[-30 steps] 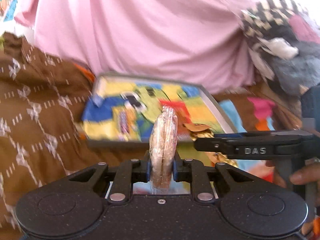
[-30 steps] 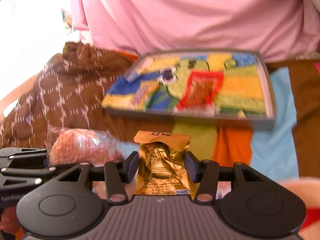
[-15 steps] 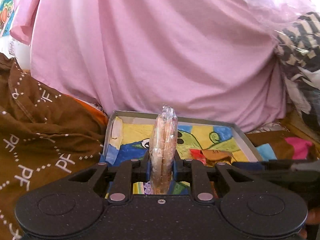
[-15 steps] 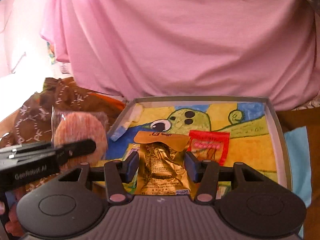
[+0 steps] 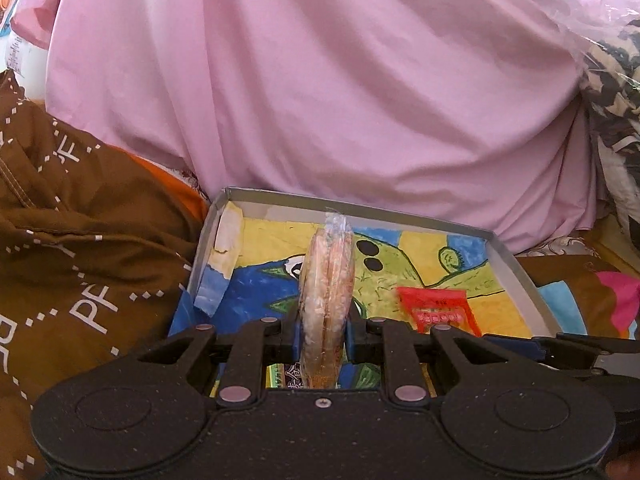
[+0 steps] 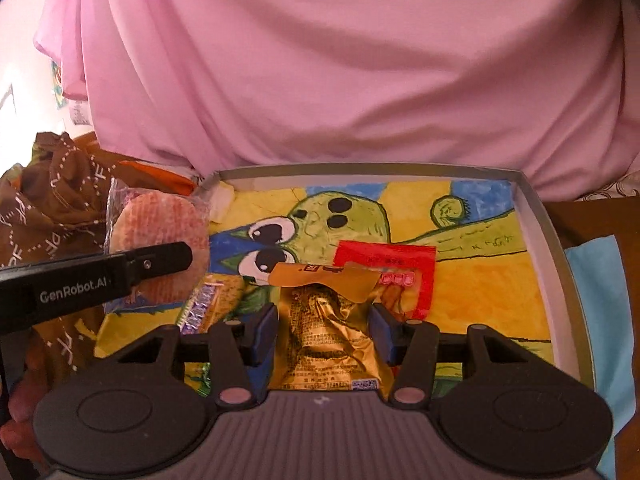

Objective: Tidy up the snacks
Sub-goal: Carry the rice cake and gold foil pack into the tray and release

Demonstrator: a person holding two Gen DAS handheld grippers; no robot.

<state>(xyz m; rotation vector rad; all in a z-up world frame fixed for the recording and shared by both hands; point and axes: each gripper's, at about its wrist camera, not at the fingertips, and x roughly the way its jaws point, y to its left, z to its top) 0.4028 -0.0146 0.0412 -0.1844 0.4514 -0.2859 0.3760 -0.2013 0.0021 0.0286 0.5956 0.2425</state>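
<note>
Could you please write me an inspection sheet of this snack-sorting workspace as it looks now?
Surface: patterned cloth under a shallow grey box lined with a cartoon drawing.
Job's things: red packet and a purple-lettered bar lie in the box; wrapped round cracker pack and gold foil pouch are held over it.
Clutter: brown patterned fabric left of the box.
Grippers: left claw shut on the cracker pack; right claw shut on the pouch.
Cables: nothing seen.
Surroundings: pink sheet behind the box.
</note>
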